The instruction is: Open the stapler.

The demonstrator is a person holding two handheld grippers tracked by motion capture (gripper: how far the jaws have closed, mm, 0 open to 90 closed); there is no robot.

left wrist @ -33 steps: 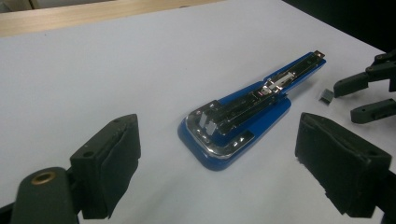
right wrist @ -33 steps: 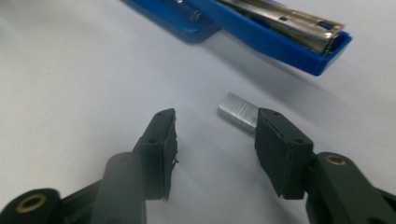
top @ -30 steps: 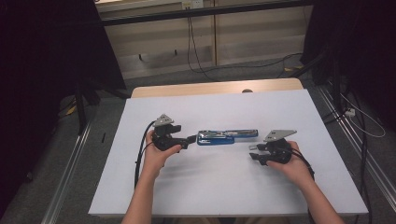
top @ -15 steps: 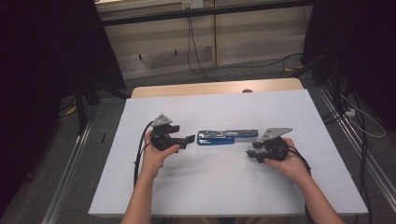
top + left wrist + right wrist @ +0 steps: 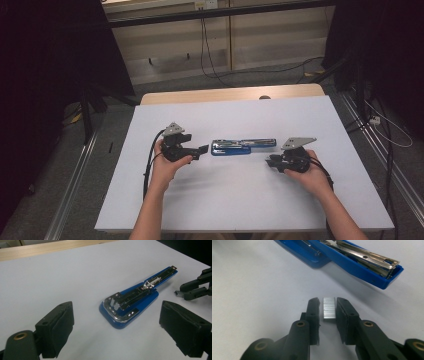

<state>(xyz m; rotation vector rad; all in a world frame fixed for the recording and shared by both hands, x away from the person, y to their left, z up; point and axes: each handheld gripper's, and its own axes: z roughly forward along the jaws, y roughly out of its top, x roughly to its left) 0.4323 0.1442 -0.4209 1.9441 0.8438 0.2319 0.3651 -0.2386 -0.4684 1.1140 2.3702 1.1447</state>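
Job: reloading the blue plastic stapler w/ chrome magazine point(image 5: 243, 146); judged from the layout, early-mid stage.
Stapler: lies flat mid-desk, swung fully open, top arm and base end to end; chrome channel faces up point(image 5: 130, 303). Looks ready for loading.
Staples: short silver strip of staples point(image 5: 329, 308) lies on the white desk point(image 5: 240, 200), just in front of the stapler's far blue end, apart from it.
Right tongs point(image 5: 328, 305): jaws have just been closing around the strip; strip sits between the pads, left pad about touching, slim gap on the right. Not a firm pinch yet, as far as visible.
Left tongs point(image 5: 116, 325): wide open, nothing between the pads; aimed at the stapler's broad hinge end, near but not touching.
Done: stapler opened, strip lined up in the right tongs.
Left: finish the pinch, lift strip, drop it into the channel, prob. w/ left tongs steadying the body, then fold stapler shut.
Risk: strip is thin, could tip or snap if squeezed off-centre.
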